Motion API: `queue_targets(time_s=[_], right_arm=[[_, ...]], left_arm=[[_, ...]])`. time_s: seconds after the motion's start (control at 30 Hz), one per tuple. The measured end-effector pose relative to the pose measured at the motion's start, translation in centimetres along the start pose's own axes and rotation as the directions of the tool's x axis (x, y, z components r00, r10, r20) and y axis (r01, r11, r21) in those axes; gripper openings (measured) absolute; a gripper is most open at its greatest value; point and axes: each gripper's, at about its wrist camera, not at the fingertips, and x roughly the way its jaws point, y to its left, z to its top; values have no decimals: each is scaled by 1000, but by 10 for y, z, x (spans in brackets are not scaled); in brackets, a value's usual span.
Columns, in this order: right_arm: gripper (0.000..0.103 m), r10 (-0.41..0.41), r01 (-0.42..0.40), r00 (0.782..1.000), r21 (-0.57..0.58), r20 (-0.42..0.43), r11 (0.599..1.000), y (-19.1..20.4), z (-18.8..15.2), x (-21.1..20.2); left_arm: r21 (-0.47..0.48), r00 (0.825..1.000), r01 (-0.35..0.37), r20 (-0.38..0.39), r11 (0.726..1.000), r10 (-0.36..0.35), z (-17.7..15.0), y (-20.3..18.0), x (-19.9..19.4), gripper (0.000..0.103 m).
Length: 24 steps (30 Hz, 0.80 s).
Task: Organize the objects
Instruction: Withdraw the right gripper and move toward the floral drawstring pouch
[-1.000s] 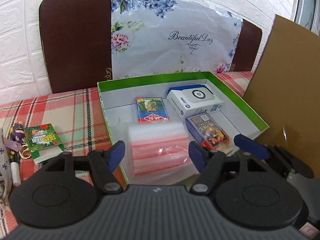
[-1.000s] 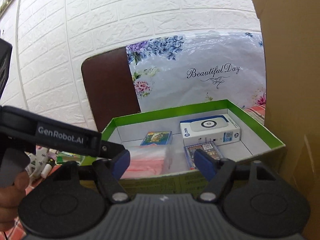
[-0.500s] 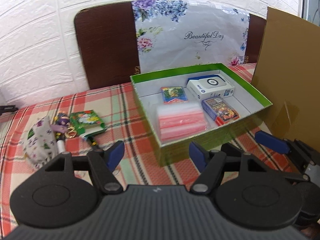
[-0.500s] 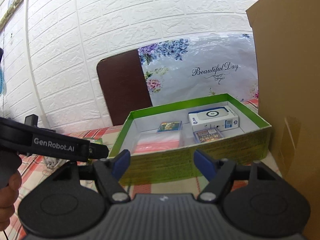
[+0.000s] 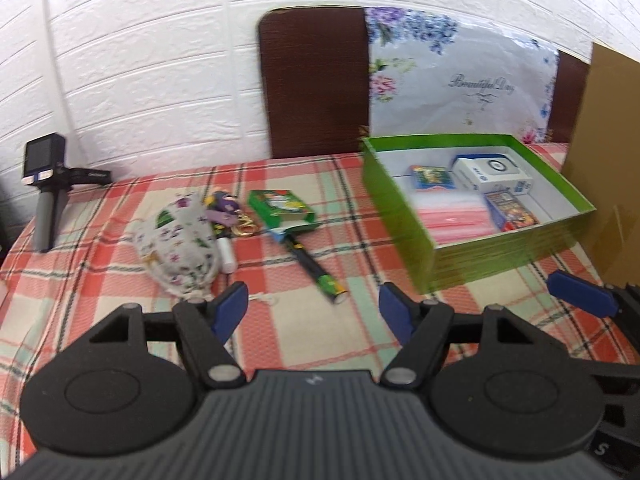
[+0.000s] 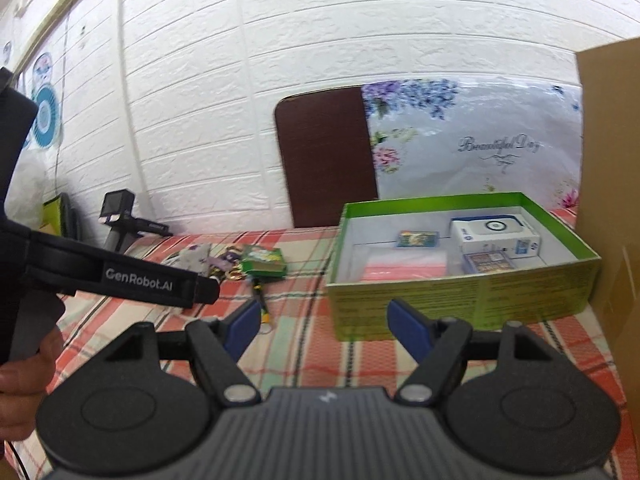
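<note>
- Objects left of the green box (image 5: 404,216): a floral pouch (image 5: 180,236) farthest from it, a purple keychain (image 5: 226,210) beside the pouch, a green card pack (image 5: 280,206) closer in, and a dark pen (image 5: 316,268) lying nearest the box's left wall. All loose on the plaid tablecloth (image 5: 120,280); judged as the unsorted remainder.
- Inside the box: a clear bag with red stripes (image 5: 452,220) by the front wall, a small picture pack (image 5: 432,174) toward the back, a white carton (image 5: 490,170) in the back right part, and a blue card deck (image 5: 512,212) in front of that carton. Items lie flat and apart (probably so each stays reachable).
- Left gripper (image 5: 312,310): jaws apart, nothing between them; it hangs above bare cloth left of the box, angled downward toward the pen.
- Right gripper (image 6: 320,330): jaws apart, empty, held low before the box's front-left corner, pointing more nearly level.
- A hand (image 6: 24,384) grips the left tool's handle, well left of the box.
</note>
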Motion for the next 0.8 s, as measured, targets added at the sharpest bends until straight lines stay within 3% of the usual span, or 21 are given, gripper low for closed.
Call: queue_targets(time_s=[0.4,0.57,0.67,0.8], right_arm=[[72,93,-100,990,-65,-110,993,55,-12,26],[71,124,-142,976,-89,-181,986,78,-22,44],[71,152,-181,964,-123,-218,976,94,-26,58],[71,167,-213,955,-179,-245,961,115,-21,85]], left_arm=[[-90,994,-105,-18,990,104,-24,68,10,77],[-172,987,-162,-47,972,156,-42,118,23,78],[-203,969,-247,-42,948,244,-53,153,32,78],[-233,933,-357,-37,905,358,-72,192,47,78]])
